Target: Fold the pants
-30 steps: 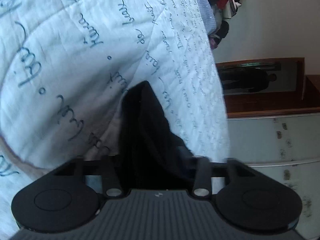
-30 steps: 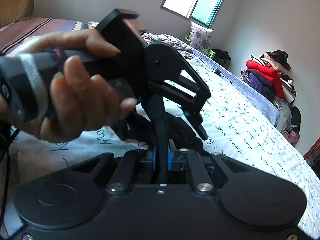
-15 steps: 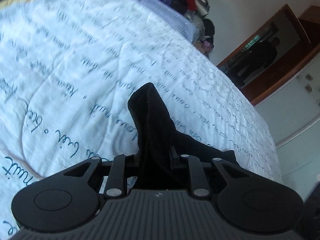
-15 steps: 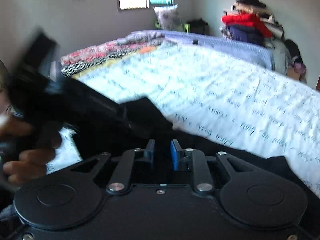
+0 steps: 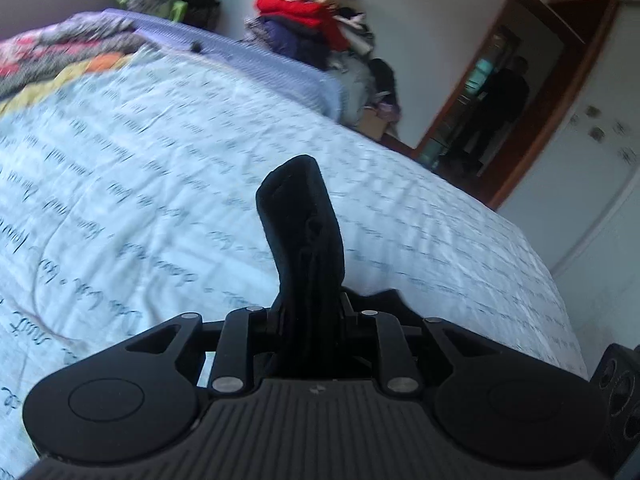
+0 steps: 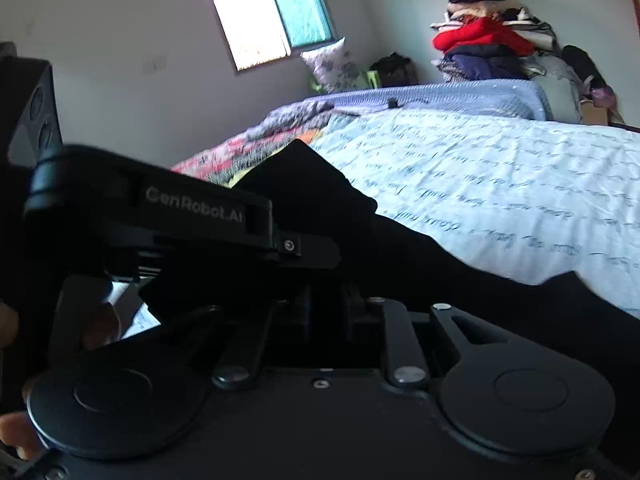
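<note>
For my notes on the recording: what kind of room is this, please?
Most likely a home bedroom: a wide bed under a script-printed quilt, a pillow beneath the window, and clothes piled by the wall.

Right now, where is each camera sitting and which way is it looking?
Left wrist: sits on the left gripper, looking along its fingers across the bed toward a doorway; black pants pinched in front.
Right wrist: sits on the right gripper, facing the window; the left gripper and a hand show.
Both see the pants, bed and clothes pile.
</note>
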`<state>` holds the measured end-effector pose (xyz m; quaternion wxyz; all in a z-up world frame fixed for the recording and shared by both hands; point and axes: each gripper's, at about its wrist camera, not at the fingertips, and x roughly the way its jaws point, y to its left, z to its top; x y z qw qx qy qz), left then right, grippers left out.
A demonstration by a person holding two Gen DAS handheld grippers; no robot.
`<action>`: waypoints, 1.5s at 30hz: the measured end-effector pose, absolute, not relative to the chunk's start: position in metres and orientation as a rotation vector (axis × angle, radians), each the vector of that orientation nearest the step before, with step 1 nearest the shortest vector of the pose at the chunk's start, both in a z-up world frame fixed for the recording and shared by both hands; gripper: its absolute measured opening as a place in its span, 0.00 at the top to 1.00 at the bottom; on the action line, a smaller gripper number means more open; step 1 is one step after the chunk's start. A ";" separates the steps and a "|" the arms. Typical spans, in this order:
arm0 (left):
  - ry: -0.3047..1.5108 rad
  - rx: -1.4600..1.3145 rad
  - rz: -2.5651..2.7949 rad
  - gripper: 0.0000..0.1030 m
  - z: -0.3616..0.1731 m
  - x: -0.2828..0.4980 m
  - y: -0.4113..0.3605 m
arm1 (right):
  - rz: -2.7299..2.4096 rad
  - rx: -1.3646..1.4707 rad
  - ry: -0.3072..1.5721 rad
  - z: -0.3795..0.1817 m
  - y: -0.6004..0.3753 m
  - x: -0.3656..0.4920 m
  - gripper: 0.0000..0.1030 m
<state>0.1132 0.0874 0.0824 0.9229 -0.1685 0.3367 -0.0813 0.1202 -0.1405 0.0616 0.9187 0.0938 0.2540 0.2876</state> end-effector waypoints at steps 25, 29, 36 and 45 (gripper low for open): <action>0.686 0.038 -0.583 0.55 0.050 0.086 -0.235 | 0.250 0.559 0.461 0.021 -0.365 0.035 0.90; 0.670 0.083 -0.616 0.55 0.035 0.086 -0.271 | 0.202 0.611 0.452 0.006 -0.390 0.031 0.90; 0.856 -0.054 -0.671 0.48 0.001 0.119 -0.285 | 0.190 0.759 0.559 -0.042 -0.432 0.044 0.91; 0.801 -0.011 -0.443 0.33 0.022 0.128 -0.192 | -0.014 0.628 0.515 -0.025 -0.471 -0.010 0.68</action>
